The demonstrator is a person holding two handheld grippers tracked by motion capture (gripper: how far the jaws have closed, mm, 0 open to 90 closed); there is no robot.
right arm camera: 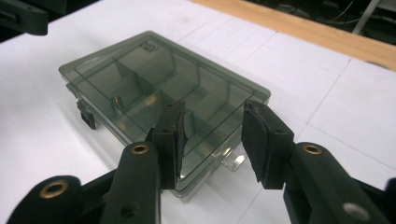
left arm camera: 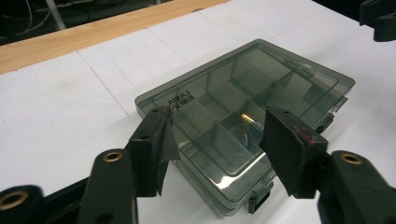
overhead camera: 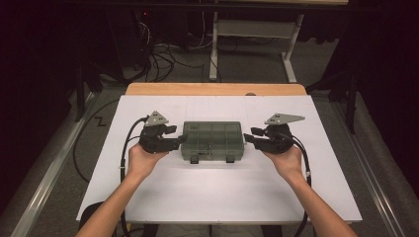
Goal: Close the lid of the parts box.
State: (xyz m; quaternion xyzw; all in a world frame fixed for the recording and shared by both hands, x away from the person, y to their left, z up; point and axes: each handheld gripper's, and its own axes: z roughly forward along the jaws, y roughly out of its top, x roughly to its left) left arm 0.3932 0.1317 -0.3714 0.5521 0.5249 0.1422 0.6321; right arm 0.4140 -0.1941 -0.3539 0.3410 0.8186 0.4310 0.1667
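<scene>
A smoky see-through compartment box [overhead camera: 212, 140] lies with its lid down in the middle of the white table [overhead camera: 217, 192]. Two dark latches show on its near side. My left gripper [overhead camera: 182, 139] is at the box's left end, my right gripper [overhead camera: 248, 136] at its right end. In the left gripper view the jaws [left arm camera: 219, 116] stand wide apart over the box [left arm camera: 247, 93], pads off it. A small brass piece [left arm camera: 247, 119] lies in one compartment. The right gripper [right arm camera: 215, 109] is also open, jaws hovering over a corner of the box [right arm camera: 154, 88].
A wooden strip [overhead camera: 217, 89] runs along the table's far edge. Beyond it, on the floor, are a white stand frame [overhead camera: 257, 29] and tangled cables [overhead camera: 158, 59]. A cable trails from each gripper toward the near edge.
</scene>
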